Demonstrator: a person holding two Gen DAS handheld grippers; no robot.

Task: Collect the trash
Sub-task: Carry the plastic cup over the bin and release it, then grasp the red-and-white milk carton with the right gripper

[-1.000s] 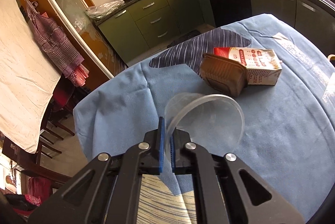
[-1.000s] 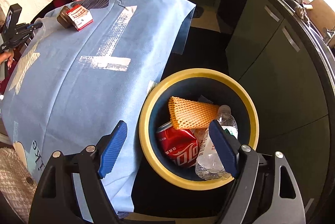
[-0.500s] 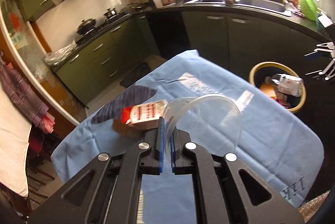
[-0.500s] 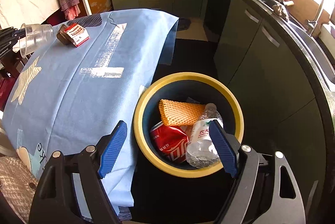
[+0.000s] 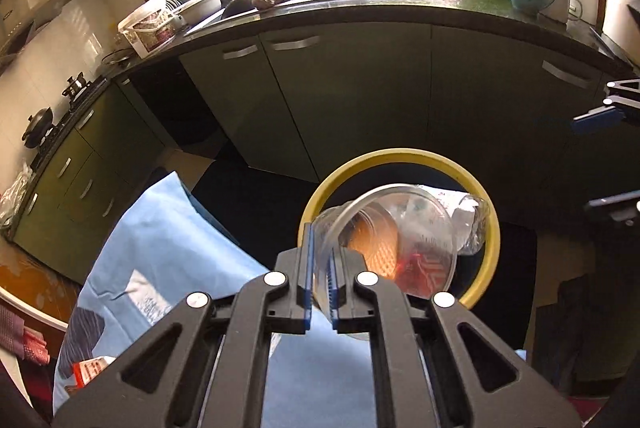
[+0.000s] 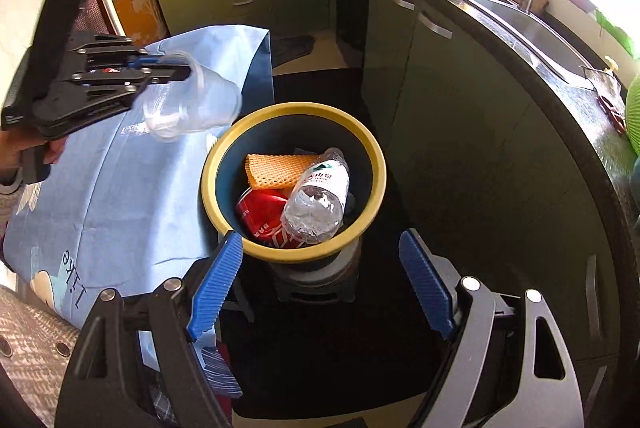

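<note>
Moved since a second ago: left hand-held gripper has swung the clear plastic cup away from over the blue-clothed desk; the bin now fills the centre of the left wrist view, where the carton lay before.
Left hand-held gripper: nearly closed, pinching the cup's wall between its blue pads, cup lying sideways.
Right hand-held gripper: jaws wide apart, holding nothing, hanging at the bottom of its frame before the bin.
Cup position: in the right wrist view the cup sits left of centre, seemingly still over the desk edge, just short of the yellow rim.
Doing it well: carry the cup further until it clears the rim, then open the jaws; released early, this light cup would likely bounce off the rim.
Only the right view shows: bin contents clearly, namely orange mesh, red can, crushed bottle.
Only the left view shows: pad contact on the cup wall; a red carton at lower left, still to collect.
</note>
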